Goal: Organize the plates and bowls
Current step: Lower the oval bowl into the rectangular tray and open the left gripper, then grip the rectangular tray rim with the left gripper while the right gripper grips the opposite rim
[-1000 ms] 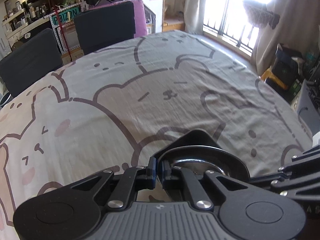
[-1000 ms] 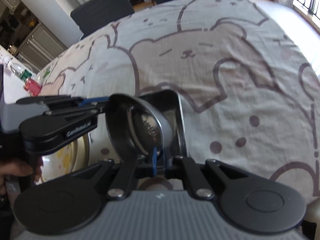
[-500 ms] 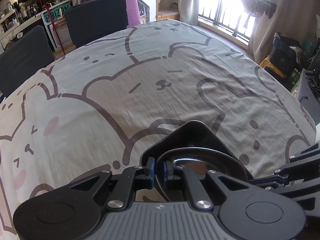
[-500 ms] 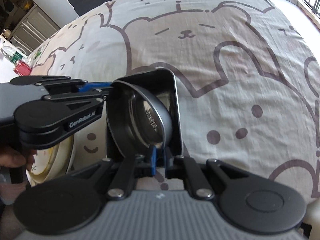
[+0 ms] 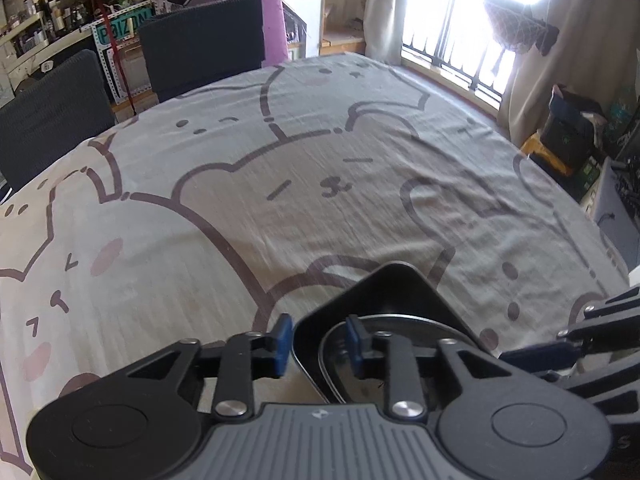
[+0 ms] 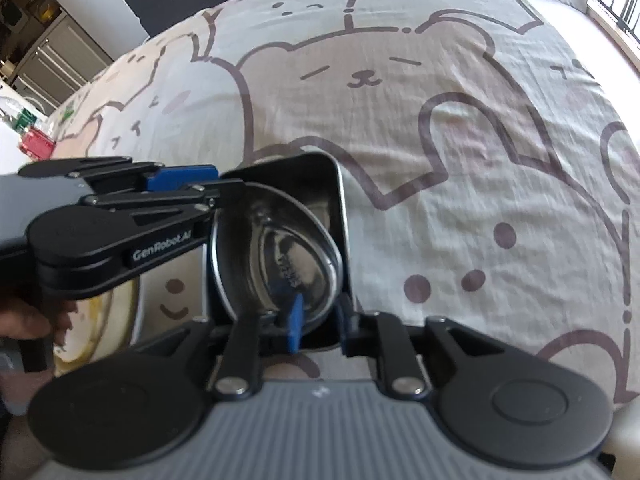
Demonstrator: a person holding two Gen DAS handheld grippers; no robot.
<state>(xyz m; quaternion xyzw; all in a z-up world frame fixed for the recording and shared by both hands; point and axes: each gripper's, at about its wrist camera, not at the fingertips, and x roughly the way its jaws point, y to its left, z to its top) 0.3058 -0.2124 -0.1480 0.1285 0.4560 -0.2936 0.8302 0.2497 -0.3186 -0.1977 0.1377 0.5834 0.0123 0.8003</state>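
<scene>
A round steel bowl (image 5: 404,322) (image 6: 280,256) lies inside a black square dish (image 5: 396,280) (image 6: 340,208) on the bear-print tablecloth. My left gripper (image 5: 319,344) (image 6: 208,192) straddles the dish's left wall and the bowl's rim. Its jaws are opening, and the blue pads stand off both. My right gripper (image 6: 320,322) straddles the near rim of bowl and dish. Its jaws are opening too, and the pads do not press. Its fingers (image 5: 600,316) show at the right edge of the left wrist view.
A cream plate (image 6: 104,320) with yellow marks lies left of the dish, under the left gripper, where a hand (image 6: 24,320) shows. Two dark chairs (image 5: 200,44) stand at the table's far side. Boxes and bags (image 5: 568,136) sit on the floor at the right.
Both grippers had their jaws shut on the rim of the bowl and dish; now both pairs of pads have parted. The bowl has settled lower into the black dish.
</scene>
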